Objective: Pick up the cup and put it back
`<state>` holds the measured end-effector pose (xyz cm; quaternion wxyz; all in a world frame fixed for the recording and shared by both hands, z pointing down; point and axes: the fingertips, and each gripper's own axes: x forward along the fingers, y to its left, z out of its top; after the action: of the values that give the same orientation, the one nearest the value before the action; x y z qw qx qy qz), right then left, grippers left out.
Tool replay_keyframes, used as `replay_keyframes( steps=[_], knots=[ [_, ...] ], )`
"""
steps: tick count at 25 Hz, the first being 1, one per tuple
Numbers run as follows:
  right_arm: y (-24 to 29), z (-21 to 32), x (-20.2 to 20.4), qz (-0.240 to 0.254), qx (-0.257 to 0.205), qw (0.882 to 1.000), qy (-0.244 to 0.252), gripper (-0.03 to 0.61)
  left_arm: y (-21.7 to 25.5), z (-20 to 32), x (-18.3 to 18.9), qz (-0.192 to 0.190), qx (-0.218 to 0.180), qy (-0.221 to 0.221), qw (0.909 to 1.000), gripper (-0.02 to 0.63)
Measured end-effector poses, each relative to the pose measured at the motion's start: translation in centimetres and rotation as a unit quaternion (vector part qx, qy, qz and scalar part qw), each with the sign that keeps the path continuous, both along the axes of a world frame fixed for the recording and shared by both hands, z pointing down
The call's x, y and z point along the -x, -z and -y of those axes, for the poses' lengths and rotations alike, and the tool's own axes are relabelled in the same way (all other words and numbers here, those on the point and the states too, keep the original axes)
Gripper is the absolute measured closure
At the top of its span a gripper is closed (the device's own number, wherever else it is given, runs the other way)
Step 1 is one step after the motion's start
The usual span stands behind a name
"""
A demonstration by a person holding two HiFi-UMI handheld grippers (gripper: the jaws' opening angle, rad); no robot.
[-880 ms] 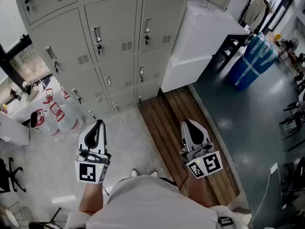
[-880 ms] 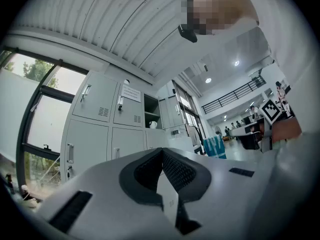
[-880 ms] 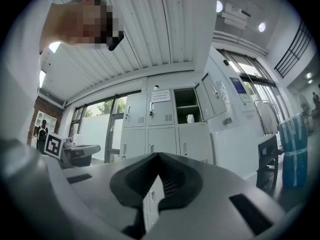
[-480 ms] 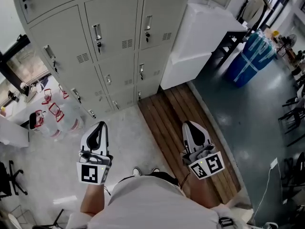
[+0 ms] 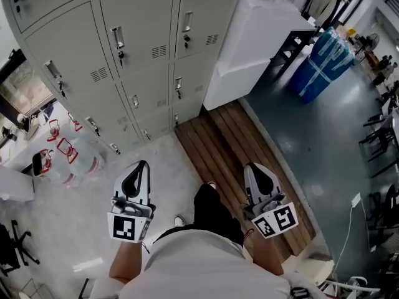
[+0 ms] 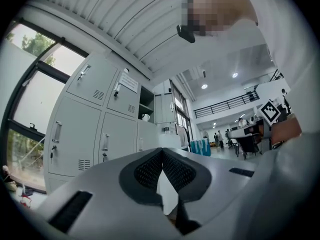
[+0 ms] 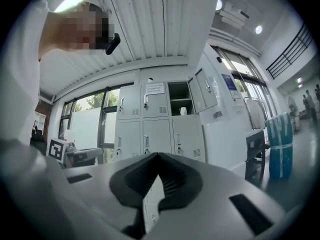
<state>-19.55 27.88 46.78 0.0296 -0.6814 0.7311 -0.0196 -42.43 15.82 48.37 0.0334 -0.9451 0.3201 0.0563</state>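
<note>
Small white cup [image 7: 183,111], tiny and far off in both gripper views, standing upright. Handle and markings too small to make out. Placed in the lower part of an open locker compartment [image 7: 175,91], in the top row of the grey lockers [image 5: 137,61], under a thin inner shelf [image 7: 176,100]. Nothing else to be made out in that compartment.

Left gripper [image 5: 139,167] and right gripper [image 5: 257,169] held out in front of the body, well apart from the lockers and the cup. Jaws of each pressed together, with nothing between them.

Off to the right, a blue bin [image 5: 322,64] with pale straps across it, contents not visible. On the floor [image 5: 174,161] left of the lockers, clear water jugs [image 5: 68,154] with red handles, fill not readable.
</note>
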Motion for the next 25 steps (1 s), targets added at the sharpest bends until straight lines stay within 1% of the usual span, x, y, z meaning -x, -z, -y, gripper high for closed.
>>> replay_keyframes(
  steps=[2, 5, 8, 11, 14, 18, 20, 22, 25],
  knots=[
    [0.2, 0.5, -0.6, -0.002, 0.001, 1.000, 0.000, 0.561, 0.5, -0.1, -0.8, 0.000, -0.001, -0.007, 1.0000, 0.592],
    [0.7, 2.5, -1.5, -0.004, -0.010, 1.000, 0.009, 0.561, 1.1, 0.3, -1.9, 0.001, -0.008, -0.012, 0.9999, 0.592],
    [0.9, 5.3, -3.0, -0.003, -0.024, 0.999, 0.024, 0.561, 0.6, 2.3, -3.1, 0.007, -0.012, 0.003, 0.9999, 0.592],
    [0.4, 8.2, -6.0, -0.002, -0.022, 0.999, 0.035, 0.561, 0.6, 4.7, -5.9, -0.001, -0.014, 0.008, 0.9999, 0.592],
    [-0.2, 11.3, -10.3, -0.002, -0.018, 0.999, 0.042, 0.561, 0.1, 7.6, -10.3, 0.009, -0.008, 0.011, 0.9999, 0.592],
    [-0.7, 16.6, -17.5, 0.003, -0.004, 0.997, 0.075, 0.561, 1.1, 12.1, -18.5, 0.005, -0.016, 0.027, 0.9995, 0.592],
    [-0.3, 19.9, -21.2, 0.012, 0.007, 0.994, 0.104, 0.561, 2.9, 15.2, -22.8, 0.004, -0.019, 0.050, 0.9986, 0.592],
    [1.3, 23.1, -24.4, 0.015, 0.013, 0.990, 0.139, 0.561, 5.6, 18.0, -26.5, -0.003, -0.023, 0.073, 0.9970, 0.592],
    [5.1, 27.4, -27.8, 0.003, 0.004, 0.982, 0.187, 0.561, 10.0, 21.0, -30.9, -0.007, -0.036, 0.098, 0.9945, 0.592]
  ],
)
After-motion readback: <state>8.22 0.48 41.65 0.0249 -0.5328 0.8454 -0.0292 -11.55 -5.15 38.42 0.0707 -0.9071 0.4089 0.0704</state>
